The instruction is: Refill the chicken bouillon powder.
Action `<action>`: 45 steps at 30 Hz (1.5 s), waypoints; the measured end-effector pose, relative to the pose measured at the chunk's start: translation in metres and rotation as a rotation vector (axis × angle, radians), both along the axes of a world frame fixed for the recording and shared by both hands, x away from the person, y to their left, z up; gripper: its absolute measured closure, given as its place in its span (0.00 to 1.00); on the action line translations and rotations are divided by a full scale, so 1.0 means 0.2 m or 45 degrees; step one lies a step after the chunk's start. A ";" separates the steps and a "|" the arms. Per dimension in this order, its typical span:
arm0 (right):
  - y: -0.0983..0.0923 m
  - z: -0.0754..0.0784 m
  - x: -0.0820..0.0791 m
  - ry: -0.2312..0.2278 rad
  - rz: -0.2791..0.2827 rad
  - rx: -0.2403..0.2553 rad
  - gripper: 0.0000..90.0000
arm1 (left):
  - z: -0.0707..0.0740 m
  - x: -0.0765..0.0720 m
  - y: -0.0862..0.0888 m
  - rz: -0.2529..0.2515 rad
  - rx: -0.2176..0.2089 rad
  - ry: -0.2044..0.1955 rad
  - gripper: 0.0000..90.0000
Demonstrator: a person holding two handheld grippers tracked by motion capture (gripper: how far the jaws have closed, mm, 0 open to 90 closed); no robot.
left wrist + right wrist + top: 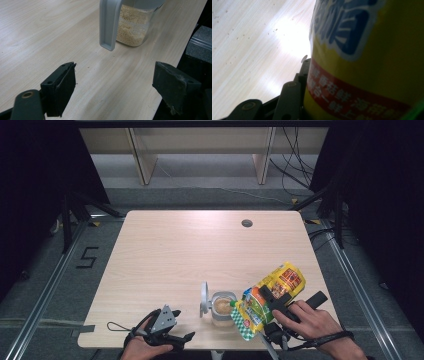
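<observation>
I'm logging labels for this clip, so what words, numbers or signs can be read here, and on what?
"5": black mark on the grey floor left of the table, high view.
Yellow pouch: large blue characters with white outlines, cropped and blurred in the right gripper view; unreadable.
Red band on the pouch: a row of pale characters, too blurred to read.
Clear jar of grains: no text visible.

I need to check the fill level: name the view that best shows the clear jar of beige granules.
Left gripper view: the clear jar of beige granules shows its contents through the wall. High view gives a small top-down look.
</observation>
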State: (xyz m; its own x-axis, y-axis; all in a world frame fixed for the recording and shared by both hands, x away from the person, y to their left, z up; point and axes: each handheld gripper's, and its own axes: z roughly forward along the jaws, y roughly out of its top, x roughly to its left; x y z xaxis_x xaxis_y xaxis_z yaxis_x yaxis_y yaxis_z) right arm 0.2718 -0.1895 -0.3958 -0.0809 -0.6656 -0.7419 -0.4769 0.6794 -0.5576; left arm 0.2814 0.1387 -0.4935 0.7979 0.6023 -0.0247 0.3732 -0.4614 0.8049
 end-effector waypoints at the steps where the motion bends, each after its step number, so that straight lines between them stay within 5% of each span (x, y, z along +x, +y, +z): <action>1: -0.01 0.00 0.00 0.006 -0.005 0.011 0.71 | 0.00 0.00 0.00 0.001 -0.001 0.000 0.20; 2: -0.01 0.00 0.01 0.009 -0.006 0.018 0.71 | 0.00 0.00 0.00 0.000 0.001 0.000 0.20; 3: -0.05 -0.01 -0.01 0.019 -0.097 0.129 0.71 | 0.00 0.00 0.00 0.000 0.000 0.000 0.20; 5: -0.07 -0.02 -0.02 0.058 -0.145 0.201 0.71 | 0.00 0.00 0.00 -0.001 0.000 0.000 0.20; 6: -0.07 -0.03 0.00 0.071 -0.108 0.232 0.71 | 0.00 0.00 0.00 0.000 0.002 0.000 0.20; 15: -0.13 -0.09 0.01 0.216 -0.170 0.480 0.71 | 0.00 0.00 0.00 0.002 0.018 0.005 0.20; 17: -0.14 -0.09 0.03 0.241 -0.126 0.516 0.71 | 0.00 0.00 0.00 0.003 0.016 0.006 0.20; 26: -0.21 -0.13 0.05 0.407 -0.183 0.752 0.72 | 0.00 0.00 0.00 -0.006 0.036 0.001 0.20; 29: -0.22 -0.14 0.07 0.436 -0.150 0.778 0.72 | 0.00 -0.01 0.00 0.000 -0.002 0.009 0.20; 31: -0.23 -0.18 0.08 0.539 -0.190 0.891 0.72 | 0.00 -0.01 -0.01 0.010 -0.029 0.011 0.20; 33: -0.24 -0.20 0.08 0.567 -0.196 0.928 0.73 | 0.00 -0.01 -0.01 0.009 -0.027 0.011 0.20; 34: -0.24 -0.18 0.09 0.553 -0.153 0.883 0.73 | 0.00 -0.01 -0.01 0.009 -0.028 0.010 0.20; 35: -0.25 -0.20 0.09 0.604 -0.188 0.970 0.73 | 0.00 -0.01 -0.01 0.009 -0.024 0.011 0.20; 40: -0.27 -0.20 0.12 0.680 -0.163 1.070 0.74 | 0.00 -0.01 -0.01 0.007 -0.023 0.009 0.20; 45: -0.32 -0.22 0.15 0.825 -0.192 1.251 0.75 | 0.00 -0.01 -0.01 0.011 -0.023 0.008 0.20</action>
